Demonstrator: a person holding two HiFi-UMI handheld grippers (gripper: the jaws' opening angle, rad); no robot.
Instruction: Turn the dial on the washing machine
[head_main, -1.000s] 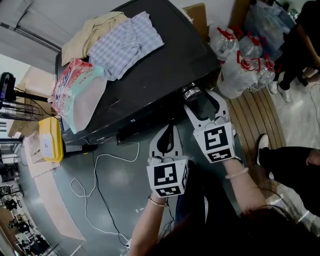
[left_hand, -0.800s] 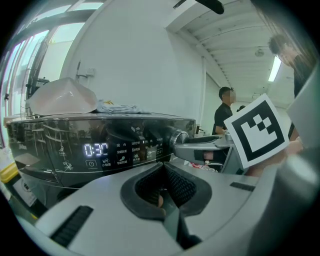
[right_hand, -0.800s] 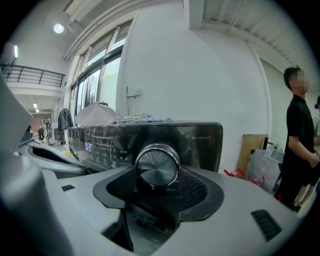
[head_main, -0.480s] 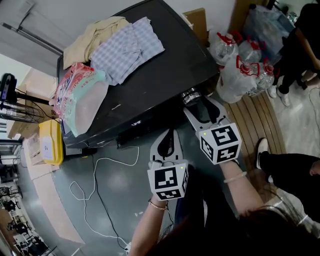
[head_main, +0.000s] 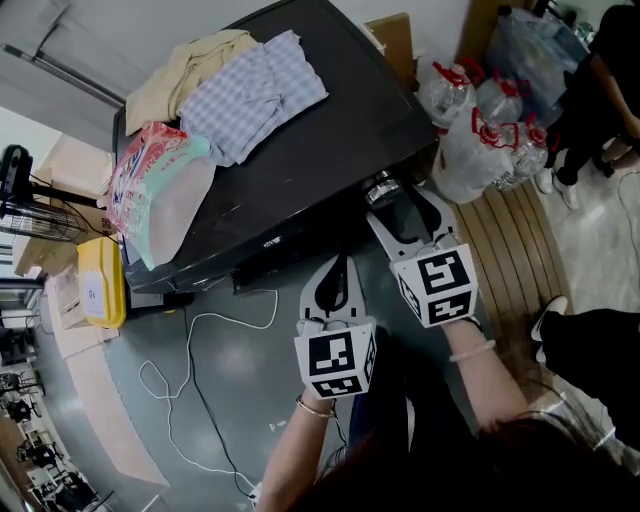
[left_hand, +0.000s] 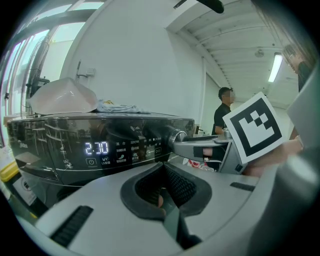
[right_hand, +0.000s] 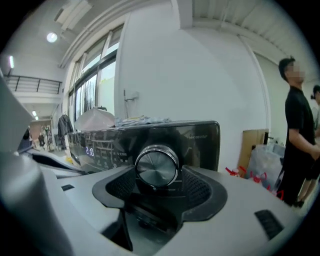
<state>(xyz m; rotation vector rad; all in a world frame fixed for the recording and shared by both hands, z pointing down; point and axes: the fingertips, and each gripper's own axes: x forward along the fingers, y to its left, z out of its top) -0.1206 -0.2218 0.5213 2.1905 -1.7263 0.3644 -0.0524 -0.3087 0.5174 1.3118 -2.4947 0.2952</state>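
- In the head view, your right tool (head_main: 394, 205) covers most of the dial (head_main: 380, 187)
- You can't tell whether its pads (right_hand: 201, 188) press the dial
- The panel labels (left_hand: 135, 150) are too small to read

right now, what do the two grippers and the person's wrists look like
Both the left gripper and right gripper are pale grey plastic with dark ribbed pads inside the jaws. Each carries a white cube printed with black square markers. A thin bracelet sits on each wrist.

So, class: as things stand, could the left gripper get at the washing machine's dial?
Probably not: the right gripper clasps the dial, blocking it, and the left gripper sits back with fingers together.
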